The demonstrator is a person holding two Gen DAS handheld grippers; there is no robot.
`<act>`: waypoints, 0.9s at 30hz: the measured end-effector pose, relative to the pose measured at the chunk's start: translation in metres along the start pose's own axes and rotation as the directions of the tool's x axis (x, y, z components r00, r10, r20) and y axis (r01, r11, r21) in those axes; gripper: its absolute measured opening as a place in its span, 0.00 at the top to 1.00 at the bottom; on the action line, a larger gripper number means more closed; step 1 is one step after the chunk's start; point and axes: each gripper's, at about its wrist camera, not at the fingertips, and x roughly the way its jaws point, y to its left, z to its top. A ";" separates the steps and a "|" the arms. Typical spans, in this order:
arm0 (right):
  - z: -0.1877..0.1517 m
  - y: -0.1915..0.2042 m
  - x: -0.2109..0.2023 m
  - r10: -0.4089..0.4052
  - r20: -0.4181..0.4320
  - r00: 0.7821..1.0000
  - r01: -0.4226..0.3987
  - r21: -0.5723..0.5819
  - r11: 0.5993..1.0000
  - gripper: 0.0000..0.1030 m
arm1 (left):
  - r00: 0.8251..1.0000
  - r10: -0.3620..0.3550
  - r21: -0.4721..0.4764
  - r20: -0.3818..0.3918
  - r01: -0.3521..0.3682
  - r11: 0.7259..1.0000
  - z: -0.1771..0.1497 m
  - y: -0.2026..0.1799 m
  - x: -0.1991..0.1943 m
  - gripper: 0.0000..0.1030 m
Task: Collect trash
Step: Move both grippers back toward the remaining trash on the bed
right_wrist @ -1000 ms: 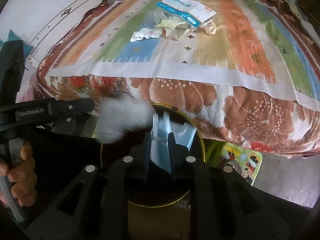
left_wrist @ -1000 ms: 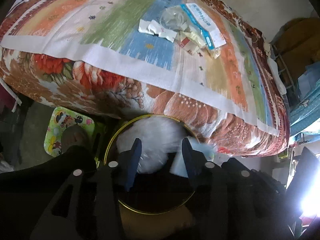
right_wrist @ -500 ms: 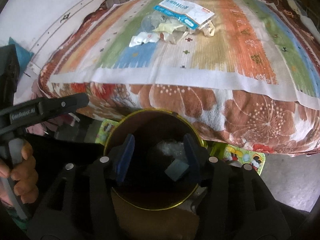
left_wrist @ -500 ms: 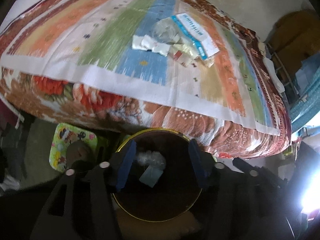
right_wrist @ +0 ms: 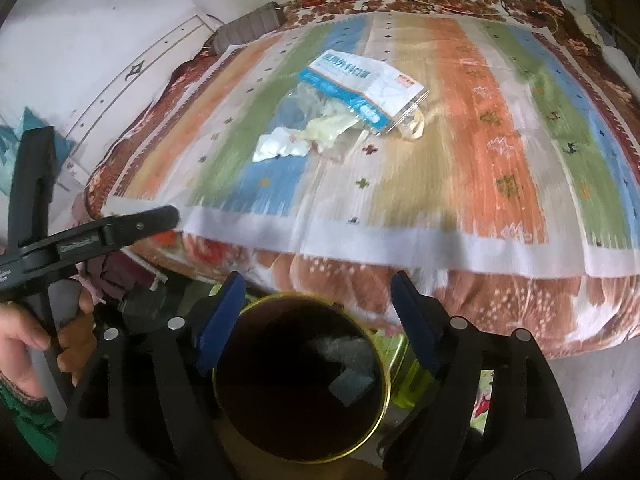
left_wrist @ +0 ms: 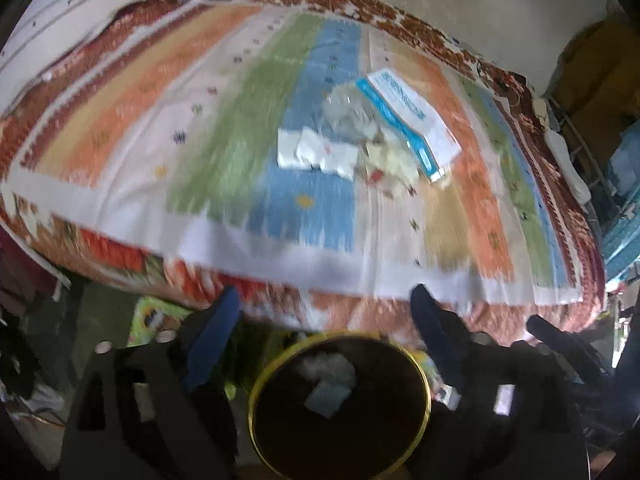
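Hovering above the dark yellow-rimmed bin point(right_wrist: 301, 384) with two scraps already inside, the left tongs point(left_wrist: 326, 312) and right tongs point(right_wrist: 318, 300) are both opening and empty, so the next move calls for reaching ahead to the wrapper pile point(right_wrist: 340, 116) on the bed point(right_wrist: 460, 184).

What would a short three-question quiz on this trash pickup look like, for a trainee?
1. True or false: the left tongs are clamped on a wrapper.
2. Where does the blue-and-white packet lie? A) on the striped cloth B) in the bin C) on the floor
3. Fill in: a white wad and a grey-blue piece lie inside the ____.

Key: 1. False; both the left and right tongs are opening, with nothing between them. 2. A, among the leftover wrappers. 3. Bin.
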 end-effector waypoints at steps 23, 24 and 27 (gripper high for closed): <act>0.090 -0.055 0.034 0.031 0.131 0.991 -0.041 0.075 0.996 0.08 | 0.990 0.095 0.152 0.100 -0.110 0.982 0.090 0.002 0.061 0.06; 0.093 -0.056 0.036 0.033 0.132 0.991 -0.043 0.077 0.996 0.08 | 0.990 0.099 0.161 0.104 -0.115 0.980 0.092 0.002 0.064 0.06; 0.099 -0.065 0.044 0.042 0.133 0.990 -0.055 0.099 0.994 0.08 | 0.991 0.084 0.197 0.100 -0.103 0.975 0.097 0.001 0.073 0.06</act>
